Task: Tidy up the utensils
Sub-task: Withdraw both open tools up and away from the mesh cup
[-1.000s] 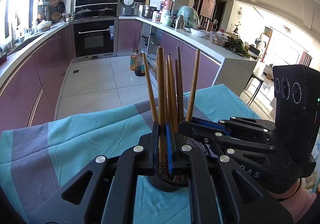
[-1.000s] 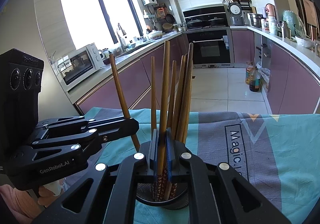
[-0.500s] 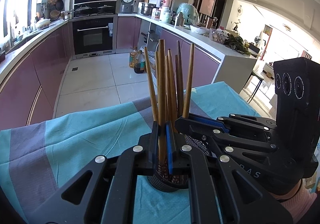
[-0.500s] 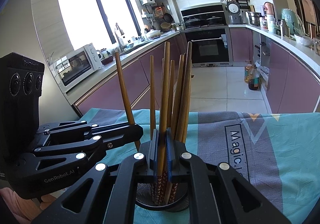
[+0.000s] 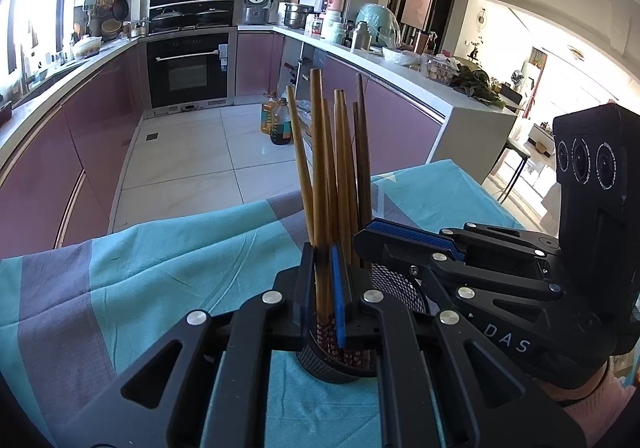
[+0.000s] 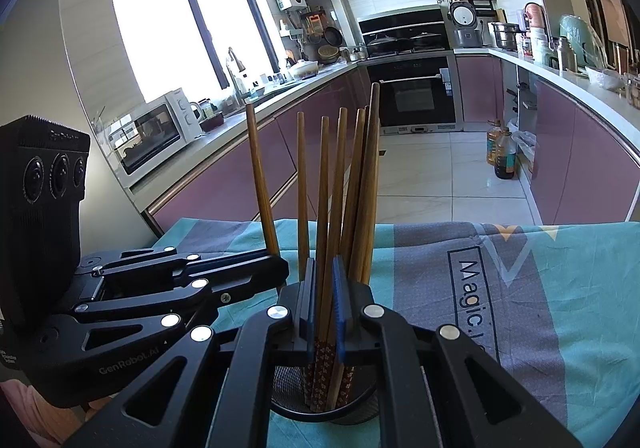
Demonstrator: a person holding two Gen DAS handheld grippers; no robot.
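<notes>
Chopsticks (image 6: 340, 184) standing near upright in black mesh holder (image 6: 360, 414), tips fanned a bit, patterned ends down inside. Holder sits on teal/grey cloth (image 6: 520, 288) over table, kitchen floor beyond.

R gripper (image 6: 323, 304): jaws pinched together on one chopstick, blue pad (image 6: 339, 308) flat vs. its shaft, just above holder rim. L gripper (image 5: 324, 288): likewise clamped on one stick (image 5: 319, 168), pads either side of shaft, low on it, above rim. In right wrist view, L gripper comes in from left side, tips at a stick leaning left (image 6: 260, 176), apart from the bunch. In left wrist view, R gripper (image 5: 368, 236) reaches in from right, tips buried in the bunch.

Key relation: long axis of sticks roughly vertical, both grippers aimed down-fwd at them, crossing shafts side-on. Both equally near, each already on own stick, so neither needs to travel. Judged: next move turns on that vertical axis, i.e. either lower and let go, or lift straight up along it; sideways pull would likely tip holder or drag neighbours. Can't tell if held sticks' ends touch holder floor; hidden by jaws and mesh.

Hand (image 5: 592, 404) just visible under R gripper body, lower right.
</notes>
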